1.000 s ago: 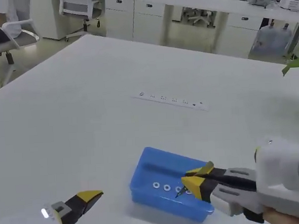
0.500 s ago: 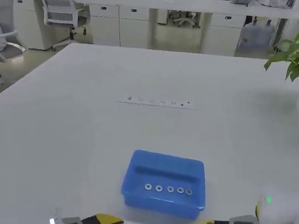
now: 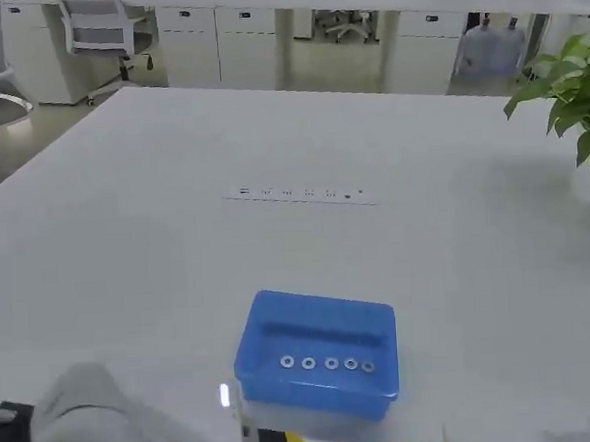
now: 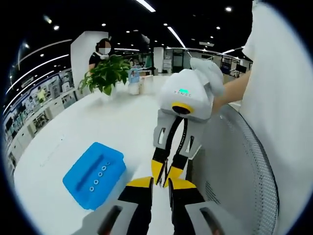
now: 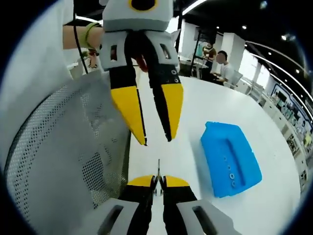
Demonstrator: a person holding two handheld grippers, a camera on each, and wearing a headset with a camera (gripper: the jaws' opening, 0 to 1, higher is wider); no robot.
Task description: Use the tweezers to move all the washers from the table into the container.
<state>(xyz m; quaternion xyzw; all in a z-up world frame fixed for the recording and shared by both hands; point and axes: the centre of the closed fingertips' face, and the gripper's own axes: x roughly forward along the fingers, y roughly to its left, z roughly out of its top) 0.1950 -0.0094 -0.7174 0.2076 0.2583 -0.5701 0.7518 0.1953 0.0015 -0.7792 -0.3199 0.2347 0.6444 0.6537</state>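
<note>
Head view: white table (image 3: 126,241) across the frame. Power strip (image 3: 298,193) at centre. Blue container (image 3: 316,392) lower centre, sitting flat on the table, with five washers (image 3: 329,363) in a straight row inside. Plant (image 3: 568,94) at upper right.

Left gripper view: container at lower left, washers lined up inside it. Left gripper (image 4: 161,183) at bottom centre, released, yellow-tipped jaws apart with a narrow gap. Right gripper (image 4: 166,177) at centre, pointing back toward the camera, its tips just above the left gripper's tips. Mesh chair back (image 4: 244,171) curving down the right side.

Right gripper view: mesh chair back at left. Left gripper hanging down from top centre, jaws spread. Right gripper at bottom centre, clenched on the tweezers (image 5: 158,169), thin metal points sticking up past the yellow pads toward the left gripper's tips. Container at right of centre on the table, washers inside, well apart from both grippers.
</note>
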